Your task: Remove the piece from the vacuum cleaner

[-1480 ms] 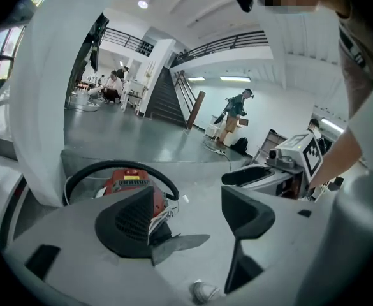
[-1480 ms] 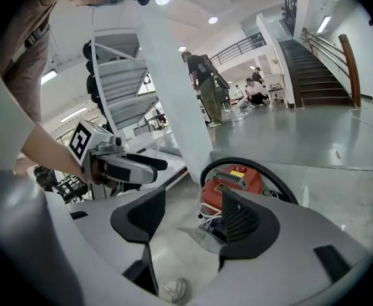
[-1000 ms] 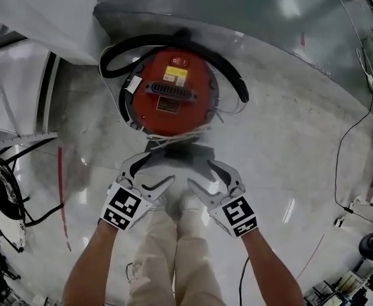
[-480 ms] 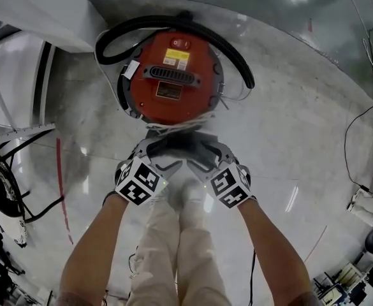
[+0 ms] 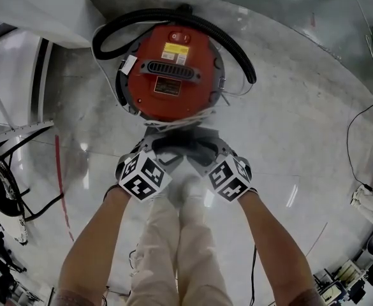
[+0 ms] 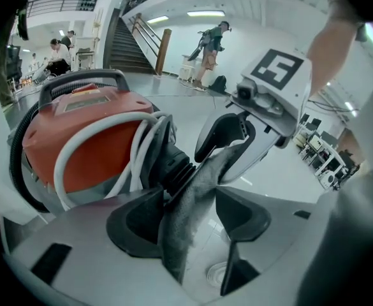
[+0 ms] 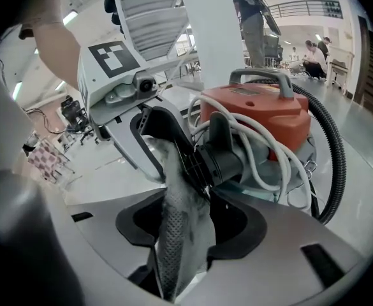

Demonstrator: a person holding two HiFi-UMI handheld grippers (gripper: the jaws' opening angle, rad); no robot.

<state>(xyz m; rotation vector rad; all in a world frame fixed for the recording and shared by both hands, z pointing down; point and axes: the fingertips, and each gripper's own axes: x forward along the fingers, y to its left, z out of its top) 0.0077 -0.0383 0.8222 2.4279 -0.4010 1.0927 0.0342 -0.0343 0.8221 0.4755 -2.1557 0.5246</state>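
A red canister vacuum cleaner point(image 5: 170, 75) stands on the floor with a black hose point(image 5: 234, 46) curled round it and a white cord point(image 6: 94, 148) wound on its front. A grey flat piece point(image 5: 180, 142) sticks out from a black ribbed connector point(image 6: 173, 164) low on its near side. My left gripper point(image 5: 159, 150) and right gripper point(image 5: 201, 150) meet at this piece from either side. In the left gripper view the piece point(image 6: 186, 215) hangs between the closing jaws of the left gripper point(image 6: 189, 218), with a gap at the right pad. The right gripper point(image 7: 192, 225) is closing too, with the piece point(image 7: 173, 241) between its pads.
The person's legs and shoes point(image 5: 180, 193) stand just behind the grippers. Black cables point(image 5: 20, 203) and equipment lie at the left, and a thin cable point(image 5: 355, 132) runs along the right. People point(image 6: 208, 40) and a staircase point(image 6: 125, 40) are far off.
Both grippers have moved forward and inward from open floor to the grey piece at the vacuum's near side. Their jaws have narrowed around it.
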